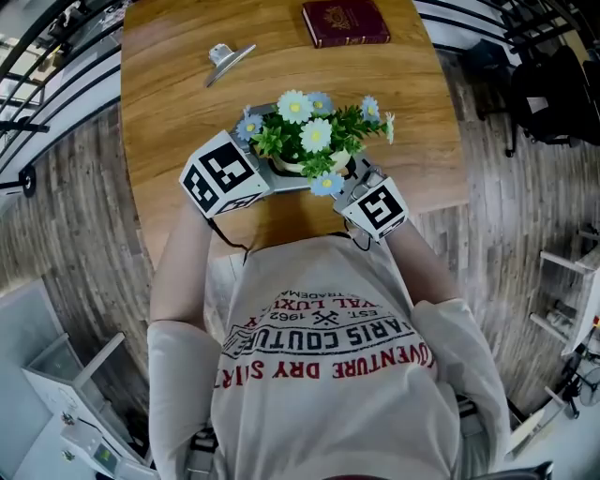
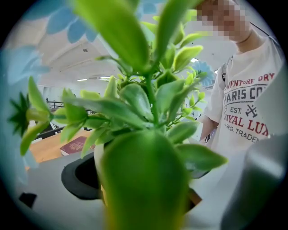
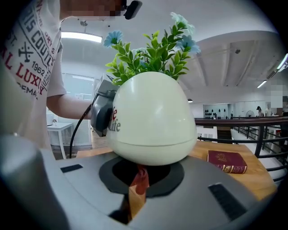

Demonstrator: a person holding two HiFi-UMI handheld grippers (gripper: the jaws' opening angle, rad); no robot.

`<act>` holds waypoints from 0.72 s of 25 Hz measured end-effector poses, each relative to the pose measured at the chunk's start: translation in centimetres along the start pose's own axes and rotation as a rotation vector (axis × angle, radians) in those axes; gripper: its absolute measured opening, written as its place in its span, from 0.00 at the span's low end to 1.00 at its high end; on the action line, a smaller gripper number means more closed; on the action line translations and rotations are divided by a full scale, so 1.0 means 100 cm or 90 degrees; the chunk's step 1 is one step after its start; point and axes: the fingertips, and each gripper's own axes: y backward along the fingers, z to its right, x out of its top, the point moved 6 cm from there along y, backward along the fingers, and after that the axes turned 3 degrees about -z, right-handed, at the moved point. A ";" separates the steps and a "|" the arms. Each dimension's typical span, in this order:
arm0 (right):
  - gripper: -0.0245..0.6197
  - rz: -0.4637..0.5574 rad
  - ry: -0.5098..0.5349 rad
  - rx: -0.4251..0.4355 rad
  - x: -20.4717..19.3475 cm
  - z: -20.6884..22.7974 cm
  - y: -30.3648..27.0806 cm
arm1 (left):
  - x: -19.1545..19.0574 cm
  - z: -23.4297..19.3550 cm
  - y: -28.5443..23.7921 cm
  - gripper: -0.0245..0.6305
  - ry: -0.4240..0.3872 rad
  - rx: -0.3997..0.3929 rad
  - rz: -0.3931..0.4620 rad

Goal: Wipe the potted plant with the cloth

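Right gripper pinching orange-red cloth; left gripper clamped on glossy white egg-shaped potted plant: light, tippy, slippery; leaves soft, so hold pot low, wipe gently

Overhead; two close-ups sharing plant

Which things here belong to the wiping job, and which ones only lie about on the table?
For the job:
potted plant
left claw
right claw
reddish scrap pinched in the right claw, perhaps the cloth

Only lying about:
red book
small metal tool
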 end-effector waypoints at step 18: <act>0.10 -0.039 -0.032 0.024 -0.031 0.002 0.018 | -0.029 -0.015 0.006 0.84 0.018 0.072 -0.026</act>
